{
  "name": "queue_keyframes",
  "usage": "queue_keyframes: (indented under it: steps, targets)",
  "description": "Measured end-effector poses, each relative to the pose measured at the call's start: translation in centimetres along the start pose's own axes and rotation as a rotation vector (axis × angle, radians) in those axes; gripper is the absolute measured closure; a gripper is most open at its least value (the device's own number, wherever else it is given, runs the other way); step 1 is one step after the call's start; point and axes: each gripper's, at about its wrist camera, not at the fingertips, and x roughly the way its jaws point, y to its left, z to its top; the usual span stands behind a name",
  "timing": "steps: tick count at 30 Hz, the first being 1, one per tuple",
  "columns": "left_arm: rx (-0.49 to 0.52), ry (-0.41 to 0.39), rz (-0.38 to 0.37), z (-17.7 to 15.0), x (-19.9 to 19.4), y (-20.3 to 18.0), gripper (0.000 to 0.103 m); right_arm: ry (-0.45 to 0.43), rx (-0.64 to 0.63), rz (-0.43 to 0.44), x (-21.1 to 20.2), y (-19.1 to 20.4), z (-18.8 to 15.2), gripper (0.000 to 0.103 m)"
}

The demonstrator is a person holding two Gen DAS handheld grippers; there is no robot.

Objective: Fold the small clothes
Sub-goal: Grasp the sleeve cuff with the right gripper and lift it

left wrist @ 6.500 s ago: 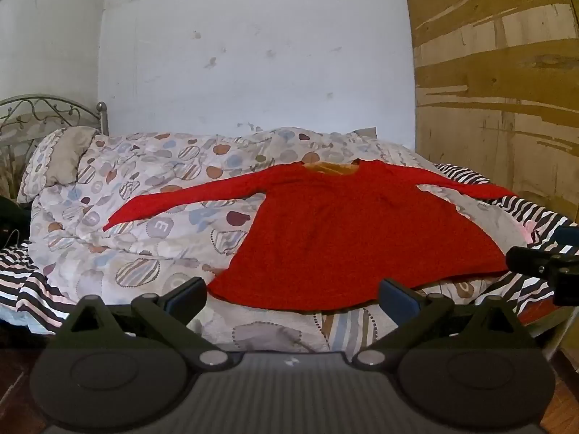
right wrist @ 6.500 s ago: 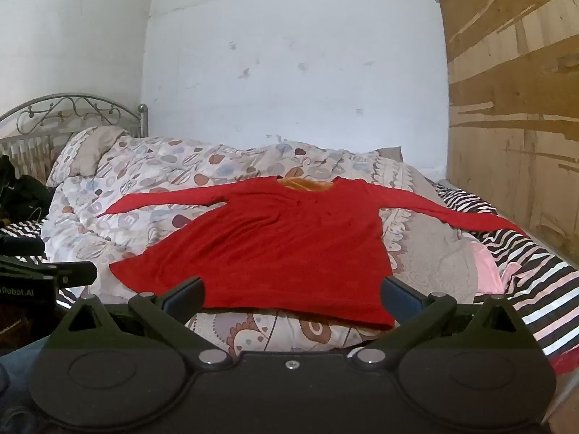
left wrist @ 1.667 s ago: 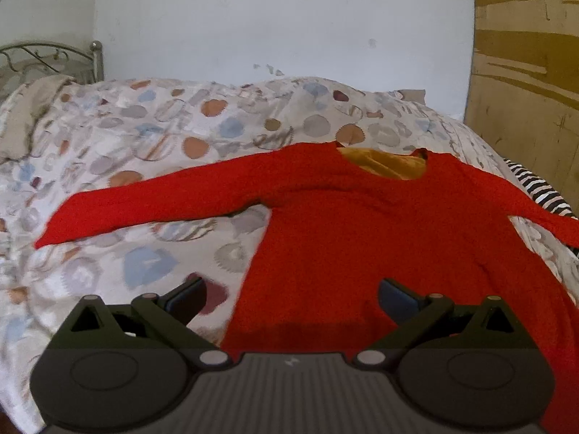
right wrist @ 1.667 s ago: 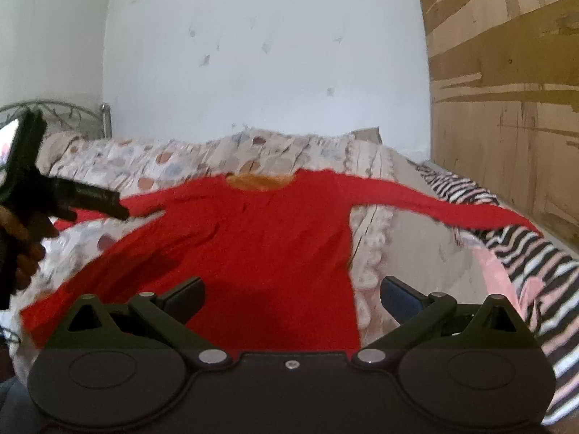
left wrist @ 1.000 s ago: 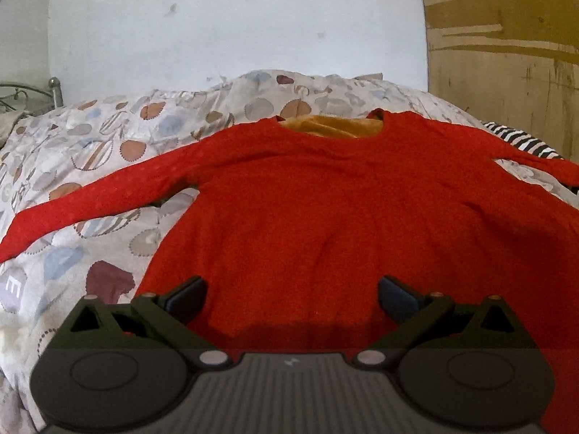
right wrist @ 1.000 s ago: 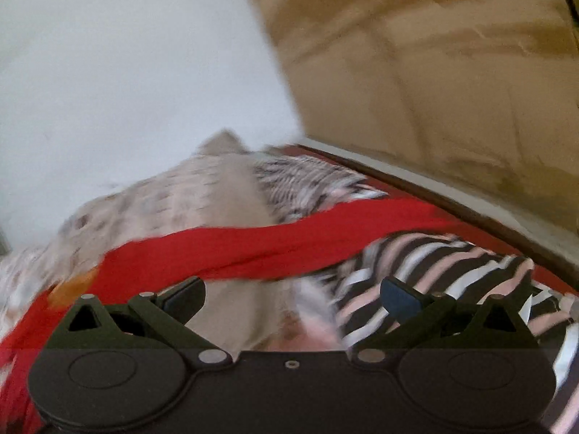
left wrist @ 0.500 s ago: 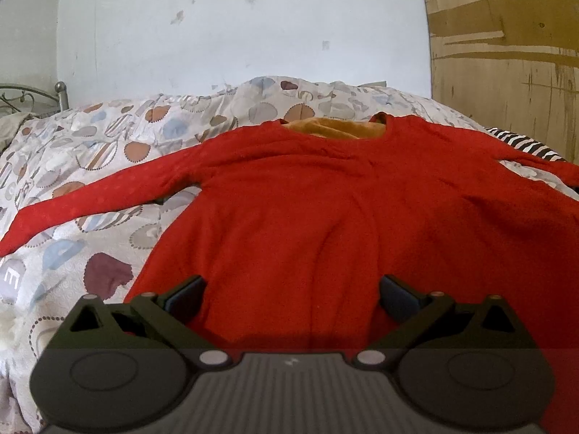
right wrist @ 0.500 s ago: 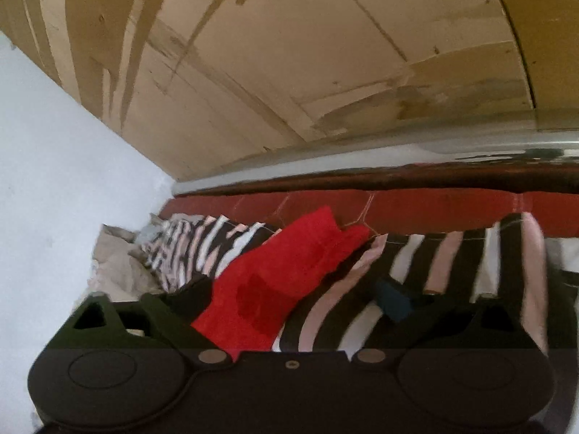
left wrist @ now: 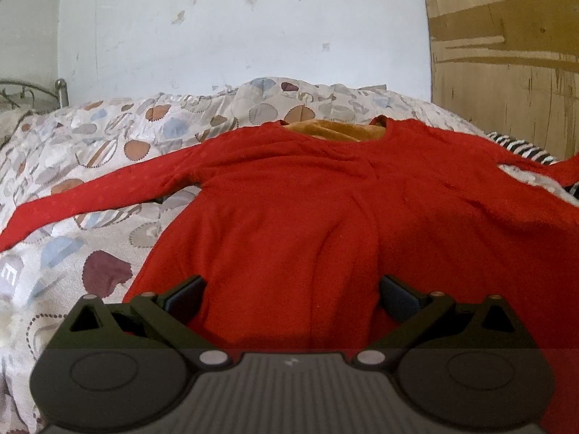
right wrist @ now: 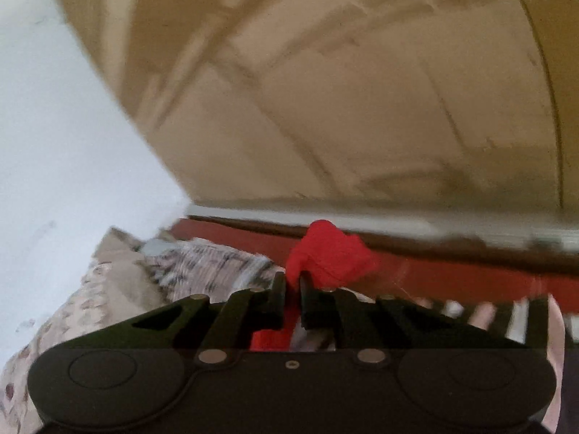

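Red knit top (left wrist: 289, 217) lies flat, face up, spread across the patterned quilt (left wrist: 108, 152) on the bed, neckline toward the white wall, its orange lining (left wrist: 333, 131) showing at the collar. Left wrist view: left gripper (left wrist: 291, 294) sits low over the hem area with jaws wide open, holding nothing; one sleeve runs out long to the left over the quilt, the other heads off right toward the striped sheet (left wrist: 521, 146). Right wrist view (blurred, so moving fast by my read): right gripper (right wrist: 291, 302) has jaws nearly closed on the red sleeve cuff (right wrist: 325, 253), with a bunch of cloth poking out past the tips, over the striped sheet (right wrist: 488, 311) near the bed's far edge and the plywood wall (right wrist: 362, 90). Risks as I judge them: the pinch looks to be on a small bunched bit of cuff, so a quick swing inward could pull it free and drop the sleeve half folded. The body isn't pinned by the left jaws, so a hard tug on the sleeve could drag the whole top sideways and wrinkle it on the soft, lumpy quilt. A crooked sleeve fold would throw off later folds.
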Motion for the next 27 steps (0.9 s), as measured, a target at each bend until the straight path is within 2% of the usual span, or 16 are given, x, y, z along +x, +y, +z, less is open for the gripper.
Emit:
queue_keyframes:
  steps: [6, 12, 19, 23, 27]
  targets:
    - [-0.081, -0.021, -0.053, 1.5, -1.3, 1.9, 0.000, -0.052, -0.184, 0.204, -4.7, 9.2, 1.6, 0.097]
    - [-0.158, -0.099, -0.041, 3.7, -4.3, 4.8, 0.000, -0.094, -0.435, 0.437, -10.6, 19.2, -0.8, 0.097]
    - [-0.267, -0.135, 0.023, 4.7, -6.4, 9.7, 0.000, -0.073, -0.717, 0.711, -17.2, 27.7, -8.4, 0.097]
    - [-0.316, -0.143, 0.068, 4.6, -6.7, 12.3, 0.000, -0.029, -0.874, 0.826, -20.3, 29.4, -14.2, 0.097]
    - [-0.352, -0.129, 0.098, 3.8, -6.6, 14.2, 0.000, 0.042, -1.079, 0.896, -23.1, 29.6, -21.9, 0.097]
